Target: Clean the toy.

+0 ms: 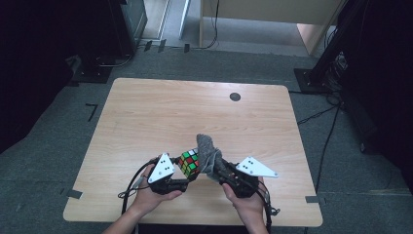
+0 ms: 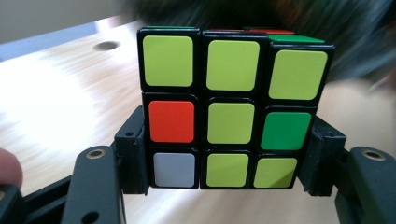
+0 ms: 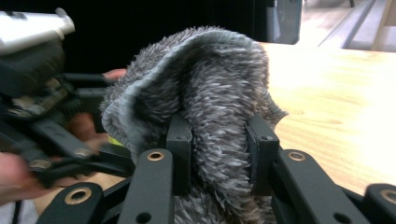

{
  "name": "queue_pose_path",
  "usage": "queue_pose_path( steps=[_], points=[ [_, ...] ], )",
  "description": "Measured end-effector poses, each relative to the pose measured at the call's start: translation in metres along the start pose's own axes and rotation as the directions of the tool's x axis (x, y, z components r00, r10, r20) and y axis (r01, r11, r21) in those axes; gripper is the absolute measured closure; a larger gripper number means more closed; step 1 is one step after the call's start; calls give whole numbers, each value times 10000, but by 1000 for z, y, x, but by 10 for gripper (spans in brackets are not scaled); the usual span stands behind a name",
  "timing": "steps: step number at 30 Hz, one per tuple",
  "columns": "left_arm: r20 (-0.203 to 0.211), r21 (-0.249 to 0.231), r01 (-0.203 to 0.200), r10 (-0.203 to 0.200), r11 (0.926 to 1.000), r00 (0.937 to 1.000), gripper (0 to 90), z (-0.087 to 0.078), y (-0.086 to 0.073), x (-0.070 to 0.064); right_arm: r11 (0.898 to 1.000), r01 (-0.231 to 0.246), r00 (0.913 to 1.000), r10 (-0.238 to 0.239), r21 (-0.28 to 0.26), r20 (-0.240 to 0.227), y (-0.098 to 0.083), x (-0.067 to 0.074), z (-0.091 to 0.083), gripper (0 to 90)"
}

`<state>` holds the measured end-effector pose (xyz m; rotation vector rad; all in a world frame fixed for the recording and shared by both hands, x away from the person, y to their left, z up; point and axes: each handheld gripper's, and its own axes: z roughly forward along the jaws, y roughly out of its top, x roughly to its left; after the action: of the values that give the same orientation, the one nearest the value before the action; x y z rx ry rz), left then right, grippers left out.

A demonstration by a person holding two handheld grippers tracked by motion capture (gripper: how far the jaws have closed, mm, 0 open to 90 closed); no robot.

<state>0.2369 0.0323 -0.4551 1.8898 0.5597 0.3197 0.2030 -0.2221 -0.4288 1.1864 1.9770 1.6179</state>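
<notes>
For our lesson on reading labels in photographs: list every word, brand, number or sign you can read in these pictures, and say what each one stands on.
No readable text appears in any of the views.
puzzle cube: plain coloured stickers, no logo or lettering.
grey fuzzy cloth: no tag or print visible.
grey three-cornered plates: white dots, no characters.
wooden table: bare surface, with one dark round spot.
</notes>
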Motion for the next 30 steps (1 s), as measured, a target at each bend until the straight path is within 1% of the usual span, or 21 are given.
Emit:
queue_pose_path(
  steps=[1,3,4,5,6,7,8,10,11,12,13,14,15,16,18,19,20,21,23,26,30],
  points=[
    [98,-50,-18,19,10000,10000,344,-1,0,0,9999,24,9993,-20,-109,373,-3,3,2,692],
    [229,-198,-97,102,9998,9997,344,-3,-1,3,9997,-256,9985,257,-24,483,-3,0,2,693],
    [173,-248,-39,43,9997,9998,344,-4,0,4,9994,-337,9973,335,22,649,-2,-4,1,693],
    [-79,-172,-44,42,9998,10000,344,-4,0,5,9992,-399,9949,401,-40,924,-2,-7,-1,693],
    [-366,1,-125,125,9999,9993,344,-3,1,5,9978,-625,9930,643,-218,992,-2,-11,-4,692],
    [-366,1,-125,125,9999,9993,344,-3,1,5,9978,-625,9930,643,-218,992,-2,-11,-4,692],
    [-436,221,-346,355,9992,9984,344,-2,-2,6,9948,-838,9928,883,-576,811,1,-14,-9,691],
    [-380,300,-826,837,9961,9958,344,0,-4,1,9971,-432,9963,476,-627,709,5,-8,-11,688],
    [-344,321,-1280,1291,9913,9910,344,1,-4,-3,9982,-239,9973,276,-555,681,6,-5,-10,687],
    [-292,235,-1688,1695,9854,9851,343,1,-4,-8,9990,44,9963,-6,-434,862,8,-1,-9,687],
    [-167,61,-1890,1891,9820,9818,343,0,-3,-13,9991,210,9929,-167,-358,1175,8,1,-9,687],
    [-28,-68,-1901,1900,9817,9818,344,0,-2,-15,9994,27,9905,20,-339,1376,7,-1,-8,688],
    [24,-184,-1889,1890,9818,9820,343,-1,-2,-16,9992,-251,9892,294,-314,1437,5,-4,-7,688],
    [30,-195,-1861,1862,9823,9825,344,-1,-1,-16,9984,-533,9886,556,-200,1399,2,-9,-5,689],
    [-24,-56,-1800,1799,9837,9837,344,-1,-2,-13,9964,-850,9923,849,-37,901,-3,-14,-3,692],
    [-104,-22,-1754,1753,9845,9845,343,0,-2,-12,9955,-951,9952,951,-8,234,-5,-15,-2,698],
    [-97,-15,-1662,1661,9861,9861,343,-1,-2,-10,9957,-927,9955,927,11,-208,-5,-14,0,705],
    [-96,10,-1533,1533,9882,9881,343,-1,-2,-9,9964,-845,9961,846,61,-231,-4,-12,1,706],
    [-195,103,-1573,1575,9875,9873,343,0,-3,-8,9967,-777,9966,782,225,-245,-4,-12,4,706],
    [-196,71,-1613,1614,9869,9867,343,0,-3,-9,9919,-1198,9899,1227,431,-710,-5,-19,4,704],
    [13,-62,-1387,1387,9903,9903,343,-1,-1,-8,9918,-1260,9902,1270,209,-588,-3,-19,1,704]
  ],
)
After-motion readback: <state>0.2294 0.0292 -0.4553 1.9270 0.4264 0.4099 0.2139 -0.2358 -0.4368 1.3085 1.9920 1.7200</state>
